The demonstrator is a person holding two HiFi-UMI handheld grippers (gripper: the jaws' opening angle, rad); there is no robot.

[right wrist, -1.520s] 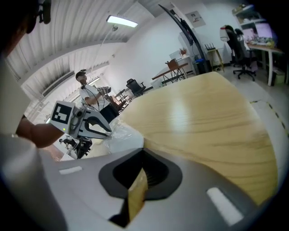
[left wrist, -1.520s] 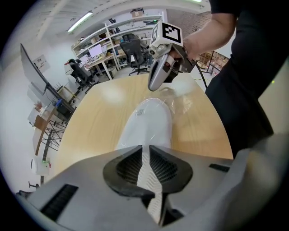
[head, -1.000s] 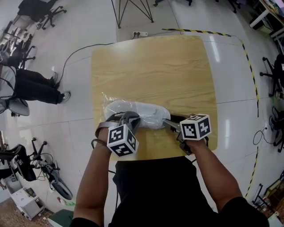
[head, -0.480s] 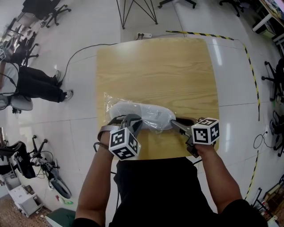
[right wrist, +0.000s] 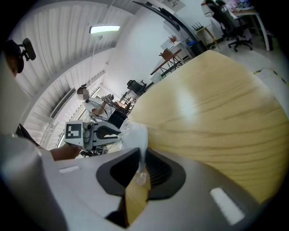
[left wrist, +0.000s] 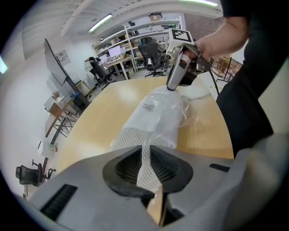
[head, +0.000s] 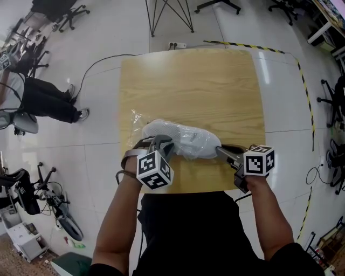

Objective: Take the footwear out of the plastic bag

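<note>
A white shoe [head: 180,139] wrapped in a clear plastic bag [head: 136,119] lies near the front edge of the wooden table [head: 188,81]. My left gripper [head: 162,145] grips its left end. In the left gripper view the chevron-patterned sole [left wrist: 151,126] fills the gap of the left gripper [left wrist: 145,157], whose jaws are opening slightly. My right gripper [head: 222,153] is at the shoe's right end. Its jaws are closing, and a thin fold of the plastic bag [right wrist: 137,135] is pinched in the right gripper [right wrist: 141,166]. Each gripper shows in the other's view: the right gripper [left wrist: 178,72], the left gripper [right wrist: 97,133].
The person's body stands against the table's front edge [head: 199,190]. Another person [head: 40,102] sits on the floor side at left among office chairs [head: 59,13]. A cable [head: 91,67] and yellow-black tape [head: 245,47] run on the floor. Bare tabletop [right wrist: 212,99] stretches beyond the shoe.
The right gripper has slid right to the bag's end and its jaws have narrowed onto the plastic. The bagged shoe has shifted a little to the right. The left gripper stays on the shoe.
</note>
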